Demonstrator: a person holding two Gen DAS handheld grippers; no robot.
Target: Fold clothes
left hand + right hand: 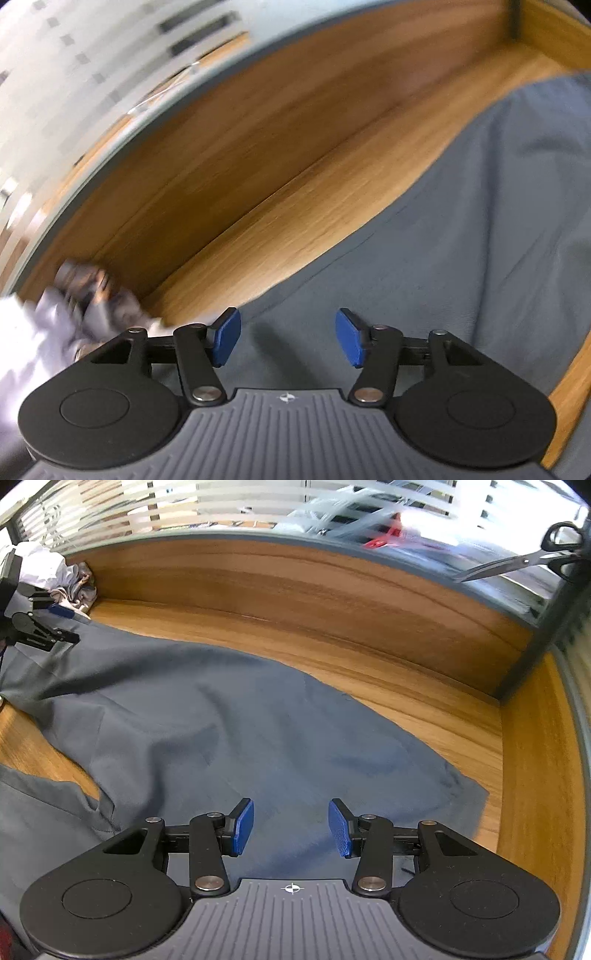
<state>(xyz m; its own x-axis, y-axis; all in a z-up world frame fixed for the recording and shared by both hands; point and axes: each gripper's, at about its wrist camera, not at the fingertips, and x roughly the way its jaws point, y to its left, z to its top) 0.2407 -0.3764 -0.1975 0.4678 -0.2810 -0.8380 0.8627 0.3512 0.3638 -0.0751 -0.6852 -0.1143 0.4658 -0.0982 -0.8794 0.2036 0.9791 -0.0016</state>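
Garment: the grey cloth (229,731) is spread on the wooden desk (424,686); its long axis runs from upper left to lower right.
Left gripper (288,338): released, nothing clasped, above the cloth.
Right gripper (291,827): parted, nothing grasped.

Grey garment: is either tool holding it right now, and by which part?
Neither. The left tool and right tool hang open over the grey garment, pads apart, gripping nothing.

An office: a wooden tabletop (424,701) walled by low partition panels (295,576), frosted striped glass (221,502) at twelve o'clock, scissors (524,559) at two o'clock.
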